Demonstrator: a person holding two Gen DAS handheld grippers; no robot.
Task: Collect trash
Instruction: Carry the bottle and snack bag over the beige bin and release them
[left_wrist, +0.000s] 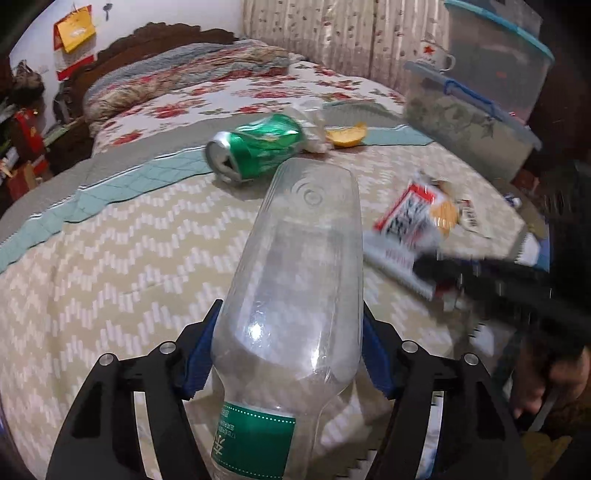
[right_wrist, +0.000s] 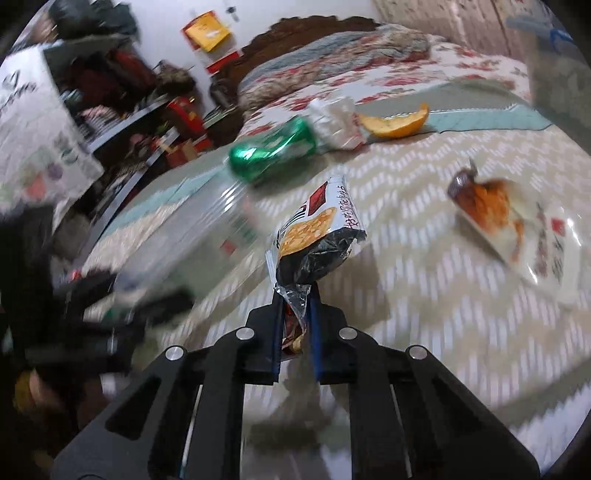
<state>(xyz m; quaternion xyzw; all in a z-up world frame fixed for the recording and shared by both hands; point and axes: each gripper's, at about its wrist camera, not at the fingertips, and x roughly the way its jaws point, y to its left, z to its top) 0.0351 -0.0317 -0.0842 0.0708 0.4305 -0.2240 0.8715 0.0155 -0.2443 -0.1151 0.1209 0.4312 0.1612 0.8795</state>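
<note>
My left hand-held gripper (left_wrist: 284, 354) is clamped on a clear bottle (left_wrist: 295, 295), my right (right_wrist: 295, 314) on a snack wrapper (right_wrist: 314, 236). Left on the bed (right_wrist: 424, 277): green can (right_wrist: 273, 151), with tissue (right_wrist: 336, 122), peel (right_wrist: 399, 123) and another wrapper (right_wrist: 517, 229) beyond it.

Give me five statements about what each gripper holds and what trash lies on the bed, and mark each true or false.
1. The left gripper grips a clear plastic bottle. True.
2. The right gripper is empty. False: its fingers pinch a snack wrapper.
3. The green can stands upright. False: it lies on its side, dented.
4. An orange peel lies on the bed beyond the can. True.
5. The bottle's label is red. False: it is green.
</note>
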